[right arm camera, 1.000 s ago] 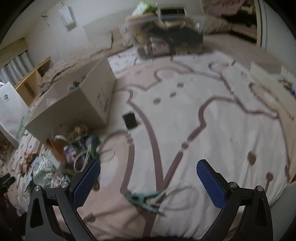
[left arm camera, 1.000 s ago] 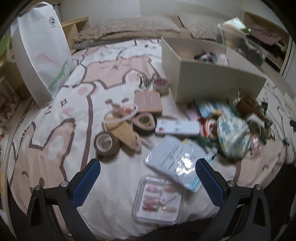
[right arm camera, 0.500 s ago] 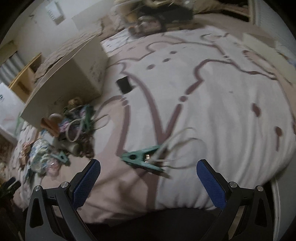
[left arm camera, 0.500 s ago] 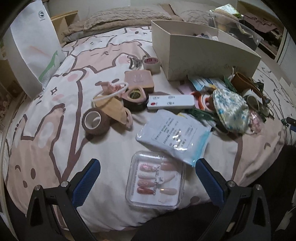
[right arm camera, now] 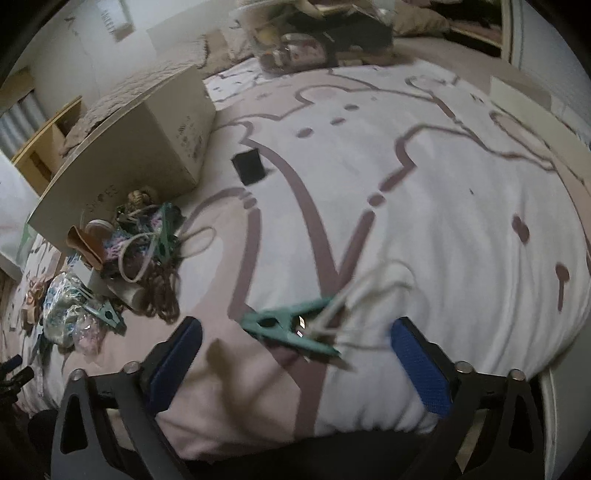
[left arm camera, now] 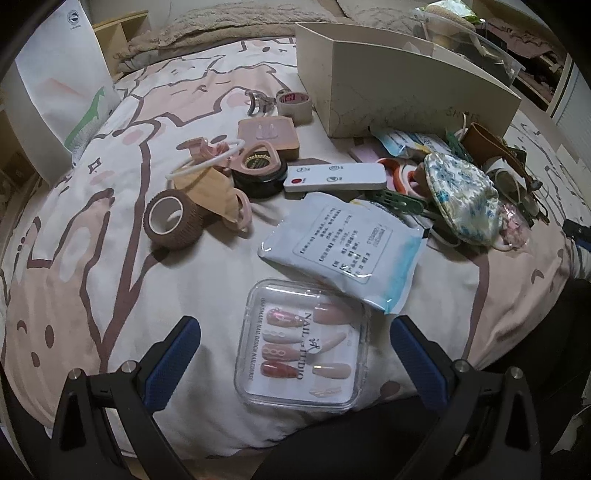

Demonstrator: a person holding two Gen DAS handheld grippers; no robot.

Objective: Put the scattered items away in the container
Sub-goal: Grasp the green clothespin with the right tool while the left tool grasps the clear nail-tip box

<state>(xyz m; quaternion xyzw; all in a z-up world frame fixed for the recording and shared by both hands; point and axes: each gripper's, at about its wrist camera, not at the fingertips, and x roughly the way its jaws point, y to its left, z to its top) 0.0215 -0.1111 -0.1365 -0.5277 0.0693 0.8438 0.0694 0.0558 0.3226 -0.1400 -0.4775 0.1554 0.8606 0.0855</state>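
Note:
In the left wrist view a clear nail-tip case (left arm camera: 303, 347) lies on the bedspread between the blue pads of my left gripper (left arm camera: 295, 332), which is open and touching nothing. Behind the case lie a white-and-blue pouch (left arm camera: 343, 251), a white remote (left arm camera: 334, 177), a brown tape roll (left arm camera: 171, 218) and the beige box (left arm camera: 402, 96). In the right wrist view a teal clothespin (right arm camera: 288, 326) clipped onto white cords lies between the pads of my right gripper (right arm camera: 293, 330). Its jaws are closing and stand clear of the pin. The box (right arm camera: 129, 147) is at upper left.
A pile of small items (right arm camera: 140, 251) and a floral mask (left arm camera: 461, 199) lie by the box. A small black square (right arm camera: 249, 167) sits alone on the bedspread. A white paper bag (left arm camera: 59, 81) stands at the far left. A clear bin (right arm camera: 314, 33) stands at the back.
Both grippers have sunk toward the bed. The nail-tip case now sits between the left pads, and the teal clothespin has come between the right pads.

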